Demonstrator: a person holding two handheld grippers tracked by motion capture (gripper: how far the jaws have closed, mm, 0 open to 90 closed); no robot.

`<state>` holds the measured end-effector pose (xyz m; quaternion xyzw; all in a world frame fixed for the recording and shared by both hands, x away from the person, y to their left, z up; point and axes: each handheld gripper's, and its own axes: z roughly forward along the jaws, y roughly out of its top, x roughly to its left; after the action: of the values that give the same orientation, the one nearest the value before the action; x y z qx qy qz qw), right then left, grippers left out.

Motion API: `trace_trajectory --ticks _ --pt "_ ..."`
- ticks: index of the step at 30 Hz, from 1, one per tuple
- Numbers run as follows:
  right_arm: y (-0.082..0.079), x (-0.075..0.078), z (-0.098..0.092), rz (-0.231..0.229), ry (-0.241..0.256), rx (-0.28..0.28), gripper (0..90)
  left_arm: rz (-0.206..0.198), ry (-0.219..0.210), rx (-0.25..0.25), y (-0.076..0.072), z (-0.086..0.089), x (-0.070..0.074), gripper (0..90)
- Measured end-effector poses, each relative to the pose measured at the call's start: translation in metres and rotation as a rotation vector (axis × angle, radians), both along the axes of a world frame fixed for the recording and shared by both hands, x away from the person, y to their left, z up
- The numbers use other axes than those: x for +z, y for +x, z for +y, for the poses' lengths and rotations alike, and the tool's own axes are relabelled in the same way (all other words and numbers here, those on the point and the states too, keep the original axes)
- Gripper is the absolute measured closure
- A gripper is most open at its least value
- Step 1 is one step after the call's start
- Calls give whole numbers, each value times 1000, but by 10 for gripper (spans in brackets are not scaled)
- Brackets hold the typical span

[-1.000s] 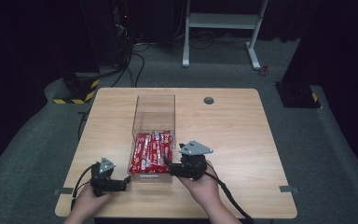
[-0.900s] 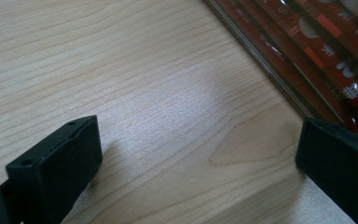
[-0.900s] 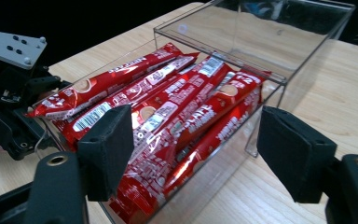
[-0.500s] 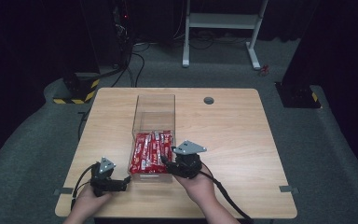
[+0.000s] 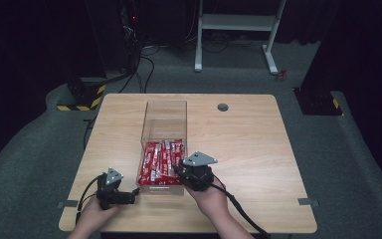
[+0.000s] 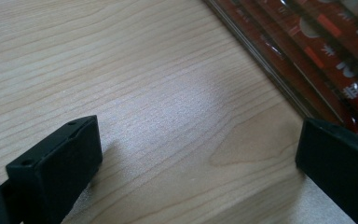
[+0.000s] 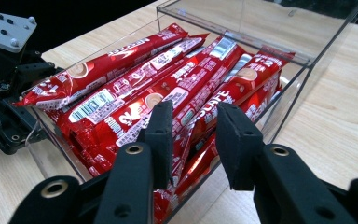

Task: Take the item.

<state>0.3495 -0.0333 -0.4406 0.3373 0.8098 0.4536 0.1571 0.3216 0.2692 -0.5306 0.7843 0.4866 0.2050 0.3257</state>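
A clear plastic box [image 5: 164, 107] stands in the middle of the wooden table [image 5: 248, 144], and several red snack packets [image 5: 161, 159] are piled in its near half. My right gripper [image 5: 177, 169] reaches over the box's right wall. Its jaws [image 7: 196, 126] are drawn in close on either side of one red packet [image 7: 191, 109] on top of the pile. My left gripper [image 5: 132, 195] rests on the table by the box's near left corner, its jaws wide apart over bare wood [image 6: 191, 154]. The box wall and its packets [image 6: 335, 46] lie just beyond the left gripper's right jaw.
The far half of the box [image 7: 307, 65] holds nothing. A round grommet [image 5: 223, 107] sits in the table behind and to the right of the box. The left gripper's body [image 7: 4, 93] is close to the box's left side. Bare tabletop stretches right of the box.
My right gripper has slid a little to the left, over the box and its packets. The left gripper has stayed where it was.
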Motion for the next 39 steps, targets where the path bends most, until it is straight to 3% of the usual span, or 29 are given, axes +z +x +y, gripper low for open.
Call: trace_trajectory --ticks 8,19,39 --pt "-1 -2 2 12 -2 -16 737 0 1 0 0 0 0 6" --pt "-2 -4 3 15 15 -34 892 0 1 0 0 0 0 6" --pt "-18 0 -9 -6 71 -29 900 0 0 0 0 0 0 6"
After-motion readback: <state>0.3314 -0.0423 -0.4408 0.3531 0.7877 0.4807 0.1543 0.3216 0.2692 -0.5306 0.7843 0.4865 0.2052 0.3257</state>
